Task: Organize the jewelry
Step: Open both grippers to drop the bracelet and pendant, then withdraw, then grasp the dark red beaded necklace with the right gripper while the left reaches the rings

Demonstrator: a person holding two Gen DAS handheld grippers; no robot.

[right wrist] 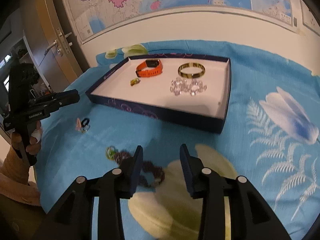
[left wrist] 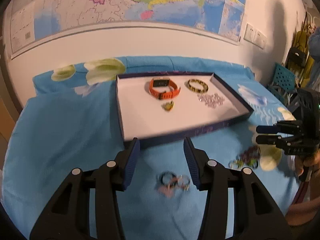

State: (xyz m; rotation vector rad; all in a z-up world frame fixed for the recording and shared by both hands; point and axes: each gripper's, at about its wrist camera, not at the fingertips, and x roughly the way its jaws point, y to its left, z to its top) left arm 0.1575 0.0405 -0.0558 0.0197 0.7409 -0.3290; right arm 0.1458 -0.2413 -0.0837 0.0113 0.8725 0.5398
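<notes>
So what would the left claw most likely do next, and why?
Probably dip down and close on the small rings. The left gripper hangs open right over them, they lie loose on the blue cloth outside the tray, and the tray already holds a watch and a bangle.

Home bedroom: floral blue bedsheet lying under both claws, wall map hanging ahead, wooden door standing far left, handbags hanging far right.
</notes>
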